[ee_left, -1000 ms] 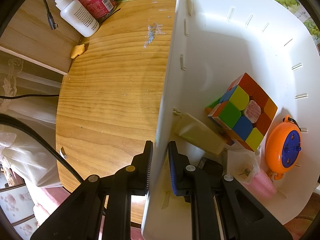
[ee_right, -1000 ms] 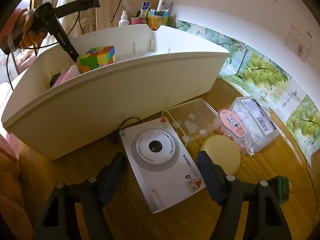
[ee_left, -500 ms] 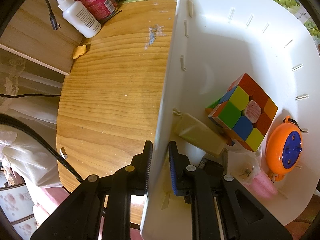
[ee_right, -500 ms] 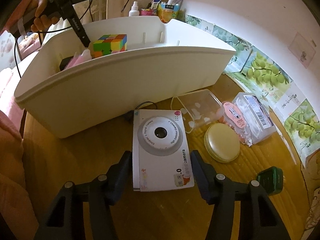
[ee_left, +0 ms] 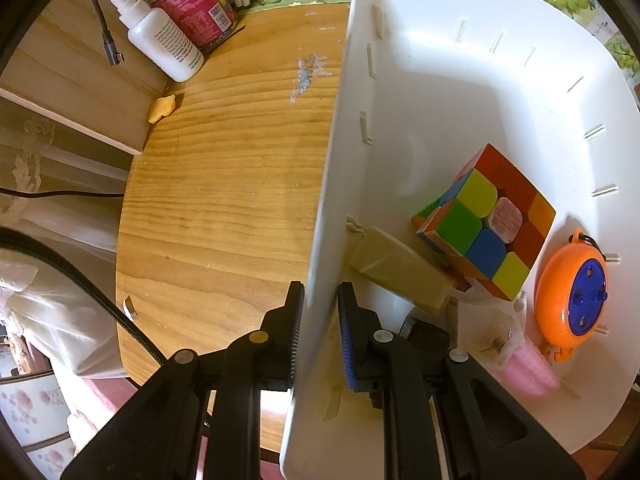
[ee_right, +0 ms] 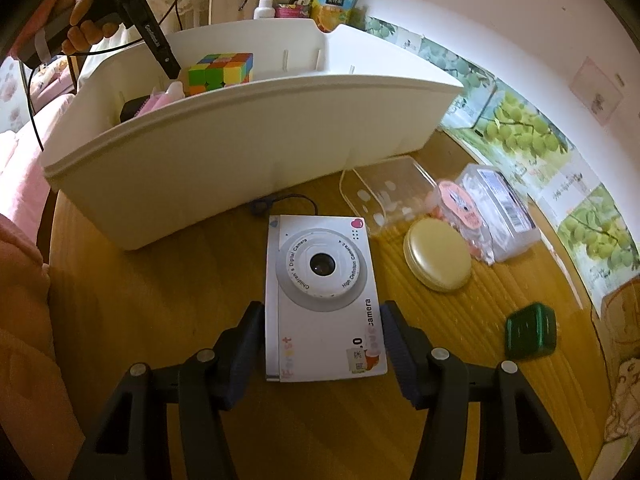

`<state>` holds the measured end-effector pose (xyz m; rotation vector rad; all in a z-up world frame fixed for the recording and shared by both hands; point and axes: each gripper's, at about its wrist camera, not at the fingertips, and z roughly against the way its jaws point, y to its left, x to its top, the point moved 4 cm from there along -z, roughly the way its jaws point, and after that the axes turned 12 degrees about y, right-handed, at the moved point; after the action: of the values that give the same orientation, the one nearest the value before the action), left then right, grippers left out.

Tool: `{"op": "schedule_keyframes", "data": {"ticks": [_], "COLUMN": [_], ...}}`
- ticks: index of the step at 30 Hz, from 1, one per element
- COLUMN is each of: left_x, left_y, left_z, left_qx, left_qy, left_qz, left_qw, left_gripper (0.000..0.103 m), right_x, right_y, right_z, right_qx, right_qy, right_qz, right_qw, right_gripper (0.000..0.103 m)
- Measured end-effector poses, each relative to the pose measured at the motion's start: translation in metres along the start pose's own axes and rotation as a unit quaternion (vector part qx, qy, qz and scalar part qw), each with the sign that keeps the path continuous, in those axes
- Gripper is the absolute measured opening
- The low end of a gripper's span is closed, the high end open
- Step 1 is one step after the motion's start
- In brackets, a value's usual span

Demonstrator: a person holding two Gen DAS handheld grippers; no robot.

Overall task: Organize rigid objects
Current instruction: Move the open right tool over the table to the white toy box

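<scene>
Wooden table [ee_right: 160, 300]: left gripper [ee_left: 318, 320] clamped on bin wall [ee_left: 320, 240], right gripper [ee_right: 324, 344] half-open around camera [ee_right: 320, 300]

Far left: white plastic squeeze bottle [ee_left: 160, 46] beside red round can [ee_left: 196, 10]
Right wall: green grape pictures [ee_right: 516, 128]
Below: round wooden table [ee_left: 224, 184]

A home: wooden table [ee_right: 160, 300], grape-print wall covering [ee_right: 516, 128], toiletries bottle [ee_left: 160, 40]

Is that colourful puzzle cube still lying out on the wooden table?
No, the puzzle cube sits inside the white bin, next to an orange round toy.
</scene>
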<state>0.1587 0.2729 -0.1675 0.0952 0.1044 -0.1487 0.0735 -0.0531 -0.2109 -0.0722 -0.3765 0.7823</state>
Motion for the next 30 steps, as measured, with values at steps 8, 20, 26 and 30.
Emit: {"op": "schedule_keyframes", "data": {"ticks": [8,20,26,30], "left_x": [0.000,-0.007,-0.007,-0.009], "left_y": [0.001,0.003,0.006,0.005], "left_z": [0.001,-0.011,-0.011,-0.011], "left_qx": [-0.001,-0.006,-0.014,-0.002], "left_qy": [-0.003,0.004,0.005,0.008], "left_qz": [0.000,-0.011,-0.007,-0.013], "left_qw": [1.0000,0.9999,0.9999,0.9999], "left_gripper": [0.017,0.018,0.017,0.017], "right_x": [-0.020,-0.031,-0.034,-0.032], "right_y": [-0.005,-0.012,-0.006,-0.006], "right_z": [0.012,0.020,0.011,0.006], "right_qx": [0.006,0.017,0.007,0.009], "right_qy": [0.015,0.028,0.040,0.044], "right_qz": [-0.043,-0.118,-0.134,-0.150], "right_qw": [0.999,0.992,0.990,0.988], "right_gripper": [0.058,0.058,0.058,0.059]}}
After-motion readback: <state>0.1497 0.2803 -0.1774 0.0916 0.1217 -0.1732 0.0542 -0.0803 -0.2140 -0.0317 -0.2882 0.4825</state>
